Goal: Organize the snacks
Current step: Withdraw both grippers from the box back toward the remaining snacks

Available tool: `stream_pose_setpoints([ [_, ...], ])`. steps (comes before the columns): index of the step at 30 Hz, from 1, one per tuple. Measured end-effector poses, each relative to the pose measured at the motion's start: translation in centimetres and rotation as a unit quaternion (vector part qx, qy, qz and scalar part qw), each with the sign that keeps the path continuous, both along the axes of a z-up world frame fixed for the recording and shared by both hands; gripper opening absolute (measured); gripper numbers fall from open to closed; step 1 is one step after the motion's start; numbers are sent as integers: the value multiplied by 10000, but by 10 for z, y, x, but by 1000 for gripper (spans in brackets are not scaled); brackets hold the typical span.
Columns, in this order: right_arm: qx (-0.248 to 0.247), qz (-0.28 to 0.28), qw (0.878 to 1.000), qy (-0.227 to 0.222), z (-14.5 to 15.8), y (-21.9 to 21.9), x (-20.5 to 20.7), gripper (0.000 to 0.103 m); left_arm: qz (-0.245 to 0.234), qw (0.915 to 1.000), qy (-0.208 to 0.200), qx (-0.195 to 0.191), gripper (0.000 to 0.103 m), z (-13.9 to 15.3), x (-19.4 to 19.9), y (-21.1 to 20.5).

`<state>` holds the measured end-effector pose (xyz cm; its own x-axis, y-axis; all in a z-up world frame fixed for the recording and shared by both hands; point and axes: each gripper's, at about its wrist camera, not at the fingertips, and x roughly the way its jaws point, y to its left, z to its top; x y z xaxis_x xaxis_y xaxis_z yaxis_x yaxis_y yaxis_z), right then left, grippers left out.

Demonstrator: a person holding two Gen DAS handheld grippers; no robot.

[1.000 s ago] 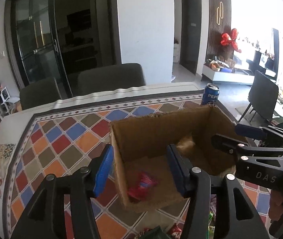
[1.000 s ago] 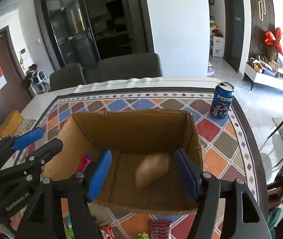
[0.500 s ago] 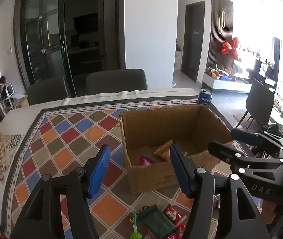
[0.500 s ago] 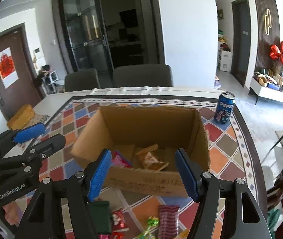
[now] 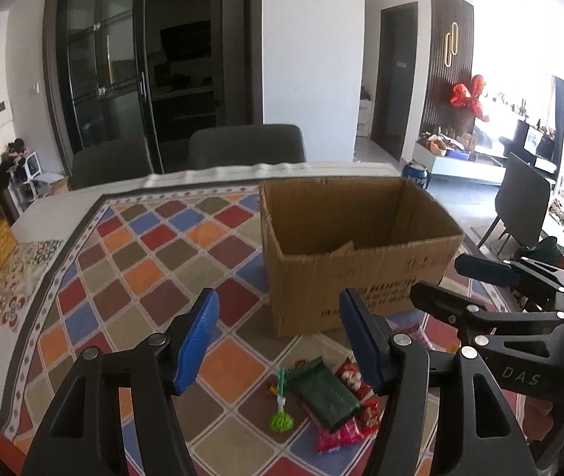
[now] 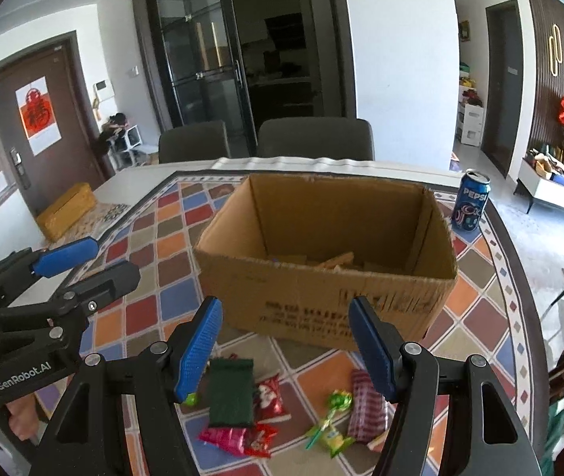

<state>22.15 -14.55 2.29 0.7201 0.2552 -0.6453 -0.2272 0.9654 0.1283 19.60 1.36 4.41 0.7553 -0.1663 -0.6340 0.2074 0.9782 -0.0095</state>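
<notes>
Cardboard box [image 6: 333, 301] was seen just ahead of the left gripper [image 5: 278, 341] and right gripper [image 6: 285, 349], both spread wide and empty, with snack packets [image 6: 266, 396] scattered beneath them.

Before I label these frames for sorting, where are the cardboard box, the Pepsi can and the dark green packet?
cardboard box [image 6: 321, 309], right wrist view, printed front wall
Pepsi can [image 6: 471, 203], right wrist view, label
dark green packet [image 6: 229, 392], right wrist view, flat face

We see a tabletop [image 6: 492, 285] covered by a cloth of coloured diamonds, and on it an open cardboard box [image 6: 333, 309] with a Pepsi can [image 6: 470, 206] just beyond its far right corner. Loose snack packets lie near the box's front — a dark green packet [image 6: 230, 392], red ones [image 6: 268, 392], a pink striped one [image 6: 367, 408]. A yellow box [image 6: 65, 210] sits at the far left edge.
</notes>
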Motion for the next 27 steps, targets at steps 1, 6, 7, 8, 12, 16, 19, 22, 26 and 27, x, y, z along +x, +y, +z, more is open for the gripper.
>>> stream_pose_setpoints([
  [1, -8, 23, 10000, 27, -2, 1, -2, 67, 3, 10000, 42, -9, 62, -3, -1, 1],
  [6, -2, 110, 9998, 189, -14, 7, -12, 67, 17, 9996, 288, -24, 62, -22, -11, 4],
  [7, 2, 135, 9996, 249, -18, 9, -14, 67, 20, 9994, 339, -30, 62, -26, -14, 4],
  [8, -3, 148, 9995, 282, -20, 9, -15, 67, 14, 9993, 381, -36, 62, -30, -15, 5],
  [12, -10, 211, 9985, 513, -37, 12, -21, 67, -5, 9982, 594, -35, 62, -46, -21, 6],
  [16, -40, 275, 9971, 710, -52, 14, -26, 67, 5, 9965, 840, -46, 62, -64, -26, 7],
  [19, -68, 312, 9958, 862, -63, 16, -29, 67, 54, 9947, 1023, -91, 62, -77, -29, 9],
  [22, -68, 326, 9944, 1007, -74, 16, -29, 66, 104, 9931, 1161, -110, 62, -88, -31, 10],
  [26, -70, 318, 9923, 1196, -87, 17, -28, 63, 152, 9906, 1352, -116, 62, -103, -32, 12],
  [27, -72, 314, 9919, 1227, -90, 17, -28, 63, 172, 9900, 1393, -114, 62, -106, -31, 13],
])
